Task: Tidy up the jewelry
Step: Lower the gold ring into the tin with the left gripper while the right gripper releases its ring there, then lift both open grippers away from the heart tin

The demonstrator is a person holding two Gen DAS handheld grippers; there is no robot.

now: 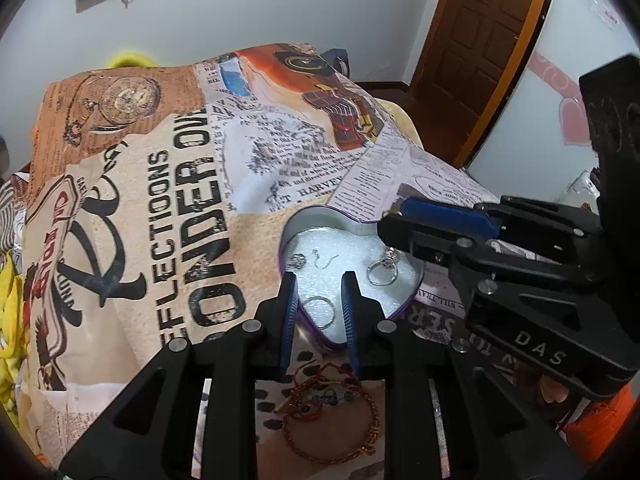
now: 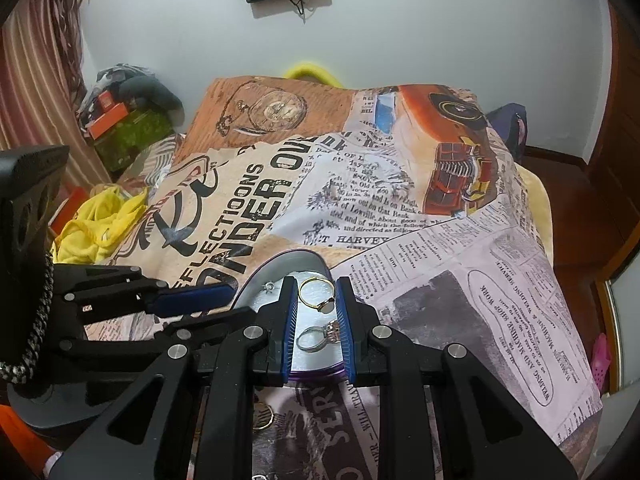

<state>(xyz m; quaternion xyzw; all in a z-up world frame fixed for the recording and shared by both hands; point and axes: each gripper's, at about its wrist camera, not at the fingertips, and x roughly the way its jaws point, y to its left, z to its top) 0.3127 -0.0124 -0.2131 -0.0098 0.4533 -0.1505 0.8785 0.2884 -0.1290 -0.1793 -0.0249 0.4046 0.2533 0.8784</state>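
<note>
A heart-shaped purple tin (image 1: 416, 285) with white foam lining lies on a printed cloth. It holds a hoop ring (image 1: 318, 311), a silver ring with a stone (image 1: 382, 270), an earring hook (image 1: 322, 260) and a small charm (image 1: 298, 261). My left gripper (image 1: 318, 286) is open, its fingers straddling the tin's near tip above the hoop. My right gripper (image 2: 316, 292) is open over the tin (image 2: 280, 264), with a gold ring (image 2: 316, 294) and the silver stone ring (image 2: 318, 338) between its fingers. It shows in the left wrist view (image 1: 440, 220) over the tin's right lobe.
Red and gold cord bracelets (image 1: 332, 412) lie on the cloth below my left gripper. A gold ring (image 2: 262, 416) lies on the cloth near the tin. The cloth (image 2: 440, 280) covers a raised surface that drops off at the right. Yellow fabric (image 2: 96, 228) and clutter lie left.
</note>
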